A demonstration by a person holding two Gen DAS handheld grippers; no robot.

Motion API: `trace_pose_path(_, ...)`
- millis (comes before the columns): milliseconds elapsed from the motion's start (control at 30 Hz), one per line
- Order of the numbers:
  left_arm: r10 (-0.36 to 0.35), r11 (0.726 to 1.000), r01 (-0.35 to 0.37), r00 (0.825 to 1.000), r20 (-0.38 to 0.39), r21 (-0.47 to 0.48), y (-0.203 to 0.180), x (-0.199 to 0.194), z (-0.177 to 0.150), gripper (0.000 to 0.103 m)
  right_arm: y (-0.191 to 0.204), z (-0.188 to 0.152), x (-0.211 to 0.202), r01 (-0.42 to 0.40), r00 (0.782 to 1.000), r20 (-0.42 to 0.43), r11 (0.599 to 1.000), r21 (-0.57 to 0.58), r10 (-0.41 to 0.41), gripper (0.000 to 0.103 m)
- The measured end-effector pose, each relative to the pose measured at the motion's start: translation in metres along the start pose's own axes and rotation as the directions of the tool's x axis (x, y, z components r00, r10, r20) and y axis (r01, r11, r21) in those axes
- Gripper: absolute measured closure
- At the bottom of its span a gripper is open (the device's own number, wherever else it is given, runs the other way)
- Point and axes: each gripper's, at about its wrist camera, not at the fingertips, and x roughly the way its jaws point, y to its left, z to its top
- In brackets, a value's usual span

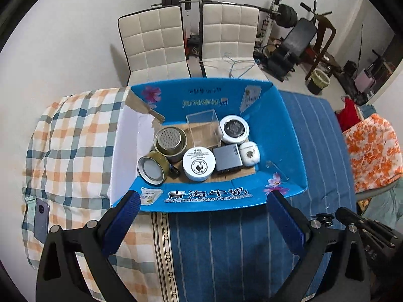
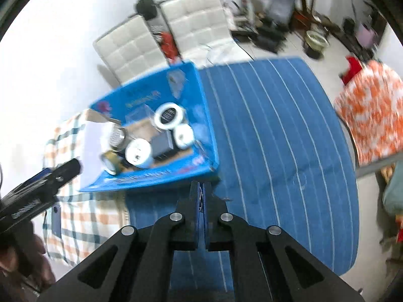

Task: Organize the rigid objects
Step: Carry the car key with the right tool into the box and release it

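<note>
Left gripper (image 1: 201,216) hangs just in front of the blue milk carton box (image 1: 209,197), fingers wide apart, nothing between them. Right gripper (image 2: 201,196) sits just off the box's near right corner, fingers pressed together; something thin may be pinched between the pads, can't tell through the blur. All the rigid items are inside the box. Nearest its front wall: an olive tin (image 1: 152,167) tipped on its side, a white round jar (image 1: 199,164), a grey charger block (image 1: 227,157), a white earbud case (image 1: 249,153). Behind them: a metal strainer cup (image 1: 169,139), a clear acrylic box (image 1: 204,128), a white round device with a dark face (image 1: 234,128). All look light and stiff. Jar and tin are probably slick, so grip across the diameter; the acrylic likely scratches or cracks, so take it by opposite walls. Items touch each other, so little finger room; come in from above. Box flaps stand tall at back and right, and the left wall is torn. Right of the box, the blue striped sheet (image 2: 277,138) offers open room.
</note>
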Motion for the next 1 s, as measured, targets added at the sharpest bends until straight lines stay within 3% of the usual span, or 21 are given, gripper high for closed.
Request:
trace_pose_path(200,-0.007,1.0,0.008,0.999,0.046,-0.021,0.004,-0.021,0.011,0.0,0.036,0.027,-0.026,-0.059,0.996,0.069,0.996,-0.063,0.063,0.101)
trace_pose_path(433,0.048,0.999,-0.046,0.991,0.123,-0.02,0.013,-0.038,0.028,0.0,0.071,0.055,-0.015,-0.066,0.993,0.092,0.989,-0.13,0.079,0.101)
trace_pose_path(700,0.125,0.992,-0.121,0.983,0.138,-0.032,0.027,-0.021,0.04,0.0,0.084,0.071,0.052,0.018,0.999,0.045,0.988,-0.152,-0.012,0.101)
trace_pose_path(1000,0.167,0.985,-0.165,0.984,0.067,-0.04,0.043,0.022,0.043,0.0,0.074,0.063,0.152,0.12,0.986,-0.093,0.98,-0.161,-0.136,0.101)
